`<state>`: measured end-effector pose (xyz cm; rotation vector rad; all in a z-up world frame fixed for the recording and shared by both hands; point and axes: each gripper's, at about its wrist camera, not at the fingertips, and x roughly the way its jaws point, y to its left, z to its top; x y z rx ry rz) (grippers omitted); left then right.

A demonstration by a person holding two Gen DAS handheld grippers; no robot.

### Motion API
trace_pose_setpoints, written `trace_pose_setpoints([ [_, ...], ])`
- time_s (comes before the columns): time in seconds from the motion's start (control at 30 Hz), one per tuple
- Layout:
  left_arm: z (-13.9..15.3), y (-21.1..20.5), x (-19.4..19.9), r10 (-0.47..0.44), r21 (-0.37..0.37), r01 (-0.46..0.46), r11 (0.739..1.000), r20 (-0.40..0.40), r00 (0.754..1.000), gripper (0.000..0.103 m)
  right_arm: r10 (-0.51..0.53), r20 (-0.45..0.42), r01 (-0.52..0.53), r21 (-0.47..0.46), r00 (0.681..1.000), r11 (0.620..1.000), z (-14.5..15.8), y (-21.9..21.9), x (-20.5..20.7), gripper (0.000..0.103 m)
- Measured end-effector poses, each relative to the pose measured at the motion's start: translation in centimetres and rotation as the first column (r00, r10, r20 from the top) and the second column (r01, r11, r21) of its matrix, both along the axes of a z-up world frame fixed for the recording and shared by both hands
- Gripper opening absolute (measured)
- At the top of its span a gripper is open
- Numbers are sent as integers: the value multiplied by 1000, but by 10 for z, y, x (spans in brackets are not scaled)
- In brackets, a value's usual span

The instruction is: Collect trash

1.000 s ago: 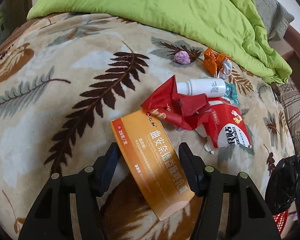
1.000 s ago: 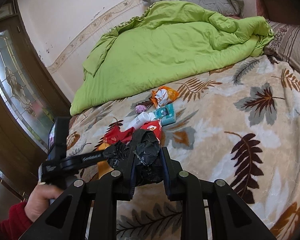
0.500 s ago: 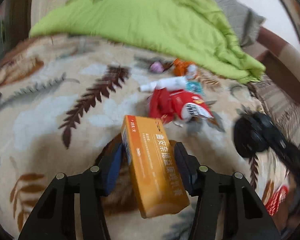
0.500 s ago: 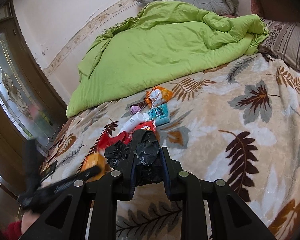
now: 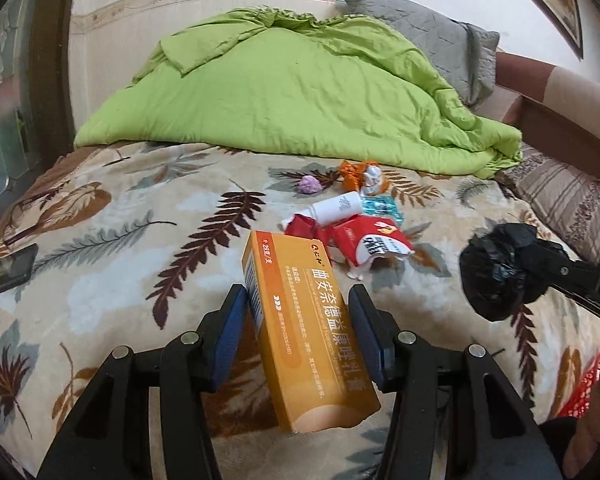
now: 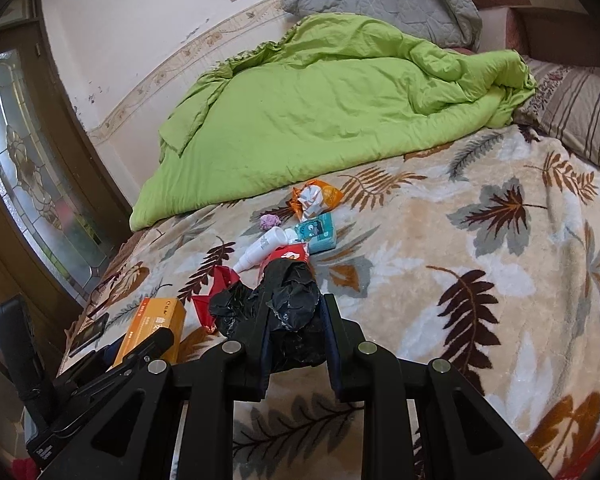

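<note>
Two grips: left gripper (image 5: 298, 320) clamped on orange box (image 5: 308, 332). Right gripper (image 6: 294, 332) pinching black bag (image 6: 276, 304) above blanket (image 6: 440, 240).

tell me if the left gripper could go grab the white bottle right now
Probably not as it stands. The left gripper is shut on the orange box, which fills its jaws. The white bottle lies in the open ahead, with red wrappers just before it; free the gripper first.
</note>
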<state>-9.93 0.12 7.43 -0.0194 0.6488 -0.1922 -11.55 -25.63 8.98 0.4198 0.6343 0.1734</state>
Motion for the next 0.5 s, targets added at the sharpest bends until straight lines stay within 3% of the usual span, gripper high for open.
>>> trace_pose_setpoints([
  [0.17, -2, 3, 2, 53, 32, -53, 998, 8, 999, 51, 2, -17, -2, 12, 1000, 1000, -3, -1, 3, 24],
  [0.5, 1, -5, -4, 44, 82, -49, 995, 51, 998, 51, -2, -29, 2, 5, 1000, 1000, -4, -2, 5, 24],
])
